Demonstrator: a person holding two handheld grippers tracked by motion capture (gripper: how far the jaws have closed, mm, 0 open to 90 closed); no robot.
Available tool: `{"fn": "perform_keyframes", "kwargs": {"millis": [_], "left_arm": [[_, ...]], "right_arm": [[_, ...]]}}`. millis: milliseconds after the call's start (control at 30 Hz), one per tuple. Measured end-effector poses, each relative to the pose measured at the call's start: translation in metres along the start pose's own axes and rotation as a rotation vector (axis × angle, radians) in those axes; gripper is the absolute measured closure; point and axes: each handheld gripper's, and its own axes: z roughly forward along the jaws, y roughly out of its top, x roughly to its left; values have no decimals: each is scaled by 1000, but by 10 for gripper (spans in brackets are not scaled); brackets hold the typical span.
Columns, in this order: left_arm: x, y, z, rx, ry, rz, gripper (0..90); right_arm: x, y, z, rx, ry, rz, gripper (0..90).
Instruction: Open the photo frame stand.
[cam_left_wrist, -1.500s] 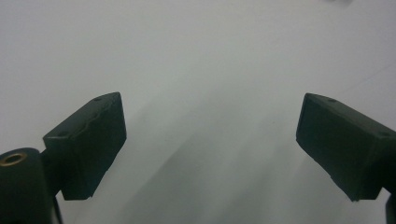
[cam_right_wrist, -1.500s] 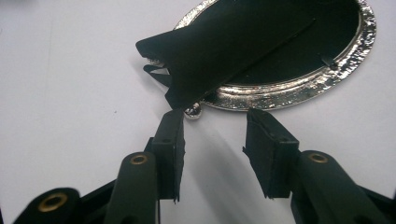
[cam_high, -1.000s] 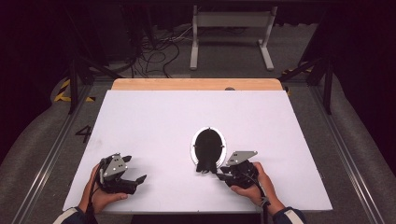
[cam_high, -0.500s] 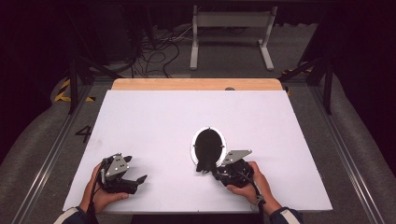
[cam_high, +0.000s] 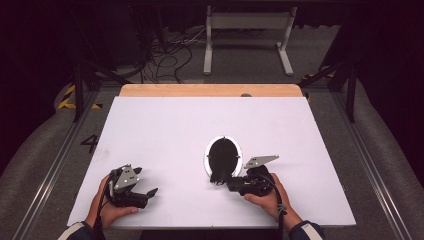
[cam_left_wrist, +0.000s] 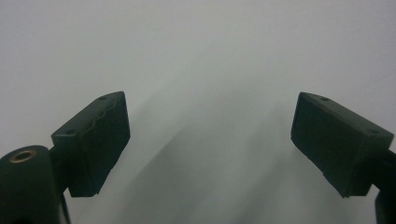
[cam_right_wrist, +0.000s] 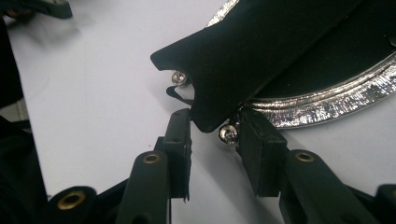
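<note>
A black oval plate with a shiny silver rim (cam_high: 223, 156) lies flat on the white table (cam_high: 165, 130), right of centre. My right gripper (cam_high: 220, 181) is at its near end. In the right gripper view a black flat tab (cam_right_wrist: 261, 46) juts off the silver rim (cam_right_wrist: 327, 102), and its corner sits between my right gripper's (cam_right_wrist: 212, 135) jaws. Those jaws have just been opening, with a small gap left at the tab. Two small screws (cam_right_wrist: 228, 134) show by the tab. My left gripper (cam_high: 146, 181) rests at the near left, open (cam_left_wrist: 210, 140) over bare table.
A wooden strip (cam_high: 210, 90) runs along the table's far edge. Beyond it are cables (cam_high: 165, 55) and a white metal stand (cam_high: 247, 30) on the floor. Metal rails (cam_high: 55, 165) run along both sides of the table.
The right hand has crept a little left toward the oval's near end. The left hand and the oval have stayed where they were.
</note>
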Motion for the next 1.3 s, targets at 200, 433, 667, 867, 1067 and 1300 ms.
{"fn": "perform_keyframes", "kwargs": {"millis": [200, 433, 667, 867, 1067, 1300], "left_arm": [[-1, 1, 3, 13, 0, -1, 129], [-3, 2, 7, 27, -9, 10, 130], [-9, 17, 16, 10, -43, 34, 145], [-10, 28, 29, 18, -67, 43, 148], [-7, 48, 45, -19, -110, 18, 158], [-4, 69, 66, -77, -240, -39, 194]], "right_arm": [[-9, 4, 2, -52, 85, 123, 629], [-21, 5, 9, -119, 175, 341, 534], [-29, 9, 16, -160, 224, 461, 526], [-35, 10, 20, -184, 238, 490, 541], [-37, 11, 22, -183, 237, 488, 578], [-40, 9, 22, -187, 255, 444, 605]]}}
